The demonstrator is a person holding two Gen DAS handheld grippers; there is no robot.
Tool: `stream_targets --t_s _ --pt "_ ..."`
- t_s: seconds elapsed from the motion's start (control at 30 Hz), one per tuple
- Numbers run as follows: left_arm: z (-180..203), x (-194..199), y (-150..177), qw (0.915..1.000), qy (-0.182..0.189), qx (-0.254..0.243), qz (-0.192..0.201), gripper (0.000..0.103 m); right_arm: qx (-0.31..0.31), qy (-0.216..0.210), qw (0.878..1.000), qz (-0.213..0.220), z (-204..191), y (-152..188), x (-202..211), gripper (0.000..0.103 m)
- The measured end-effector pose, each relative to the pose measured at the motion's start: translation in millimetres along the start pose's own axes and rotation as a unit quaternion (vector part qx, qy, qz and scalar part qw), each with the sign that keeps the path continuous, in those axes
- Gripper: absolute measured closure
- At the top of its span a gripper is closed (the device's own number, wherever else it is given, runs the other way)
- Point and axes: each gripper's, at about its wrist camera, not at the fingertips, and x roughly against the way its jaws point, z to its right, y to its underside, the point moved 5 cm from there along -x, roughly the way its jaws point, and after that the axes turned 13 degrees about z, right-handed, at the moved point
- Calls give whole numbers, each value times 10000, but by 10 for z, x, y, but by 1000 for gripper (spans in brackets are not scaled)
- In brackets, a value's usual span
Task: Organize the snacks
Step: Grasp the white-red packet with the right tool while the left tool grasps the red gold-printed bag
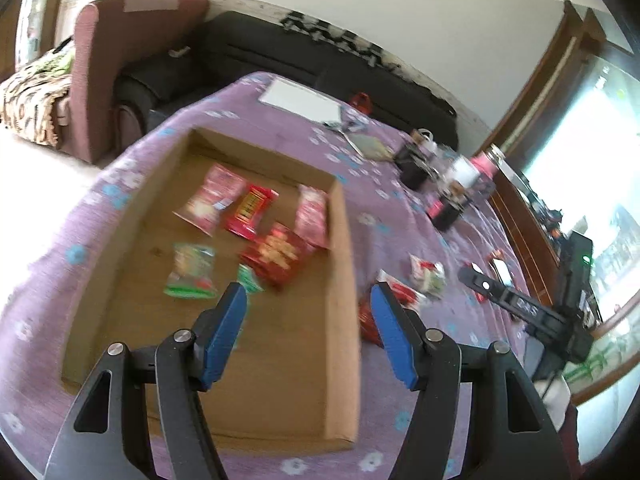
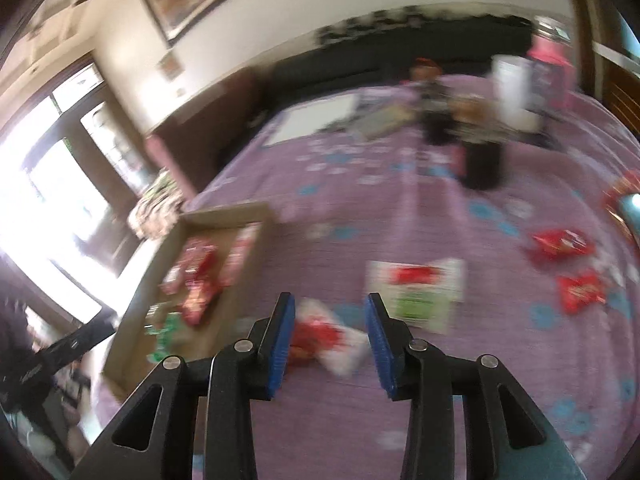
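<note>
A shallow cardboard box (image 1: 340, 240) lies on the purple flowered tablecloth. Inside it are several snack packets: pink ones (image 1: 216, 196), a red one (image 1: 276, 258) and a green one (image 1: 192, 270). My left gripper (image 1: 308, 288) hangs open over the box's near right part with nothing between its fingers. My right gripper (image 2: 329, 298) is open above the cloth, right of the box (image 2: 240, 280). A white and red packet (image 2: 332, 340) lies on the cloth under its gap, untouched. A white and green packet (image 2: 420, 288) and two red packets (image 2: 560, 244) lie further right.
Dark jars (image 2: 484, 160), a white container (image 2: 512, 88) and a pink-topped bottle (image 1: 486, 162) stand at the far side of the table. A white sheet (image 1: 300, 98) lies at the far edge. A black sofa (image 1: 280, 48) stands behind, and a bright window is to the right.
</note>
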Motion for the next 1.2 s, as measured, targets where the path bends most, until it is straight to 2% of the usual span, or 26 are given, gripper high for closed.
stream_targets --t_s 0.13,0.23,0.47,0.73,0.9,1.1,1.2 --pt "195 -63 144 9996 127 -149 -185 39 -197 228 9995 -68 351 51 6 64" --pt "301 -69 212 9991 179 -281 -255 39 -314 155 9992 -187 405 141 -47 64" --pt "303 -6 276 9989 125 -393 -223 39 -64 -153 9990 -406 111 310 -262 64" --pt "251 -36 342 9991 100 -244 -322 39 280 -126 9984 -475 -207 237 -623 64" --pt "298 -26 359 9989 155 -268 -349 39 701 118 9940 -834 -338 349 -891 65" --pt "285 -24 362 9989 114 -288 -351 39 1390 231 9857 -927 -341 545 -644 80" --pt "322 -22 377 9987 157 -314 -364 39 1609 256 9819 -967 -244 687 -382 80"
